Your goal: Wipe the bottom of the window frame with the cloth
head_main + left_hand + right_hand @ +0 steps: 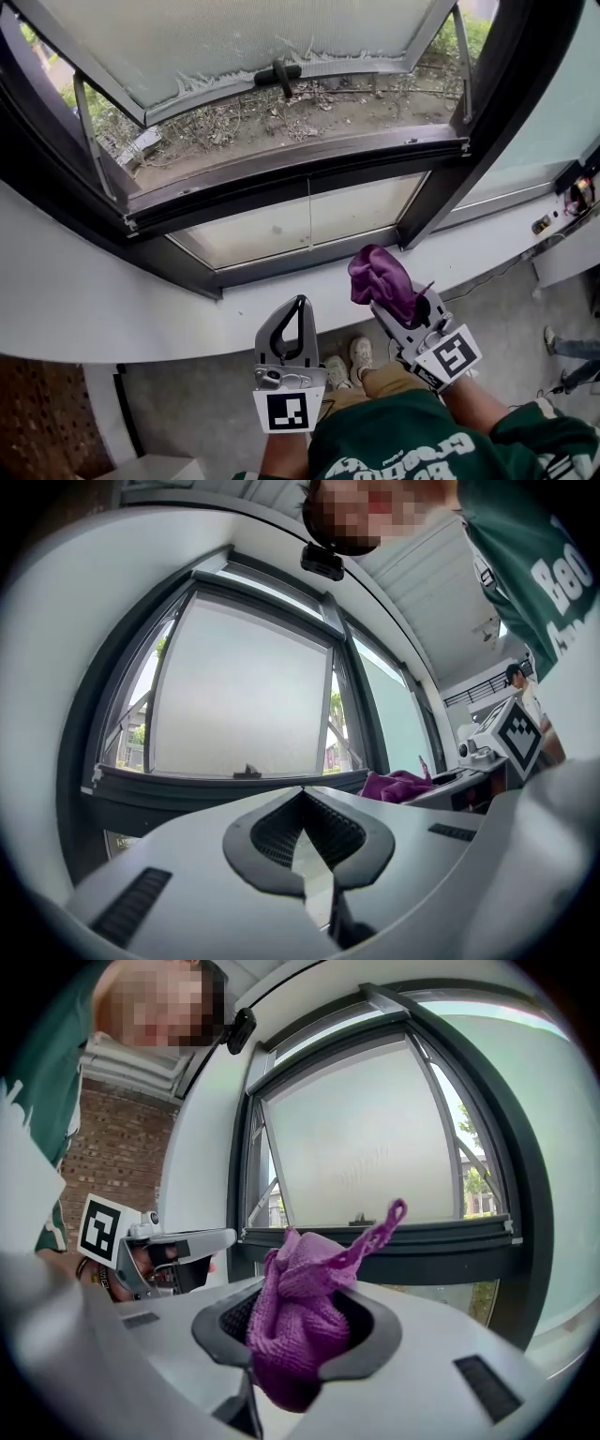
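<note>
Standing before the open window, a person holds one gripper in each hand. The right gripper [389,302] is clamped on a crumpled purple fabric cloth [380,277]. Its two jaws press on the bundle from both sides, and a thin loop of the fabric sticks up above the bundle. The cloth hangs in the air in front of the white painted ledge [84,300], below the dark metal window frame [291,169], and it does not touch the bottom rail of the frame.

The left gripper [301,302] is to the left of the right one, and the two grippers are apart from each other. Its jaws are together at the tips and nothing is between them.

Above, the frosted glass sash [234,37] is pushed outward, with a black lever handle [278,73] on its lower edge. Through the gap one sees dry ground with twigs [281,117]. Under the bottom rail there are two fixed frosted panes [281,225]. The person wears a green shirt with white letters [403,445].
</note>
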Available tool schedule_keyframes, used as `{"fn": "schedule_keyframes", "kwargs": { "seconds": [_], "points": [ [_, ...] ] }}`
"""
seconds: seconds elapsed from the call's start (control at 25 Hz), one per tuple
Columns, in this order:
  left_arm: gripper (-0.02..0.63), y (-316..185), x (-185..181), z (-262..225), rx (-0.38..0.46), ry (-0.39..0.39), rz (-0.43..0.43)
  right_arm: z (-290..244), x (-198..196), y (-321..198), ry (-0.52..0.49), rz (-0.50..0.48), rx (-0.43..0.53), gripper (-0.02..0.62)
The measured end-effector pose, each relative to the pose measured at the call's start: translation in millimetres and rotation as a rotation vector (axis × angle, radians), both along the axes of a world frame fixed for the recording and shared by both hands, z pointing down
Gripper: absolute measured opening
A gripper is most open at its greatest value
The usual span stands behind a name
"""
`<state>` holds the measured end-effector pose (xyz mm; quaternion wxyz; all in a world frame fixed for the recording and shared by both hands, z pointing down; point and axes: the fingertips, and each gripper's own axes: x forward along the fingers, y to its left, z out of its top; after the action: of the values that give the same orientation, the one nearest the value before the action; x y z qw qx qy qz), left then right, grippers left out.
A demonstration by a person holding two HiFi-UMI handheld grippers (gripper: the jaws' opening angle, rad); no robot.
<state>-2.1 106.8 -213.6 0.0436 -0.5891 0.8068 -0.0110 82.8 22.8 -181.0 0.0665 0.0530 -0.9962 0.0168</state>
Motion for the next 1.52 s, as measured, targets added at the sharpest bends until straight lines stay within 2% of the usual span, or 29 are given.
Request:
{"fn": "schedule_keyframes", "kwargs": {
  "seconds": [0.2, 0.4, 0.56, 0.84, 0.96, 1.08, 1.36, 1.52],
  "points": [
    [0.005, -1, -3, -2, 0.022, -0.007, -0.008, 6, -14, -1, 0.010, -0.031, -0.003, 0.143],
    [0.005, -11, -7, 7, -0.019, -0.001, -0.044, 16, -20, -16, 0.027, -0.059, -0.035, 0.144],
    [0.005, -33, -2, 11, -0.042, -0.006, -0.036, 23, -15, -38, 0.048, -0.048, -0.074, 0.144],
    [0.005, -70, 4, 17, -0.048, 0.020, -0.039, 25, 5, -75, -0.039, -0.043, -0.095, 0.143],
    [0.005, -79, 8, 21, -0.069, 0.018, -0.039, 28, 12, -84, -0.030, -0.031, -0.074, 0.143],
    [0.005, -85, 11, 26, -0.088, 0.017, -0.038, 31, 11, -81, -0.055, -0.062, -0.094, 0.143],
    [0.005, -85, 10, 41, -0.125, 0.033, -0.070, 51, 3, -73, -0.092, -0.146, -0.167, 0.143],
    [0.005, -83, 3, 45, -0.144, 0.019, -0.090, 81, -2, -65, -0.076, -0.167, -0.260, 0.143]
  ]
}}
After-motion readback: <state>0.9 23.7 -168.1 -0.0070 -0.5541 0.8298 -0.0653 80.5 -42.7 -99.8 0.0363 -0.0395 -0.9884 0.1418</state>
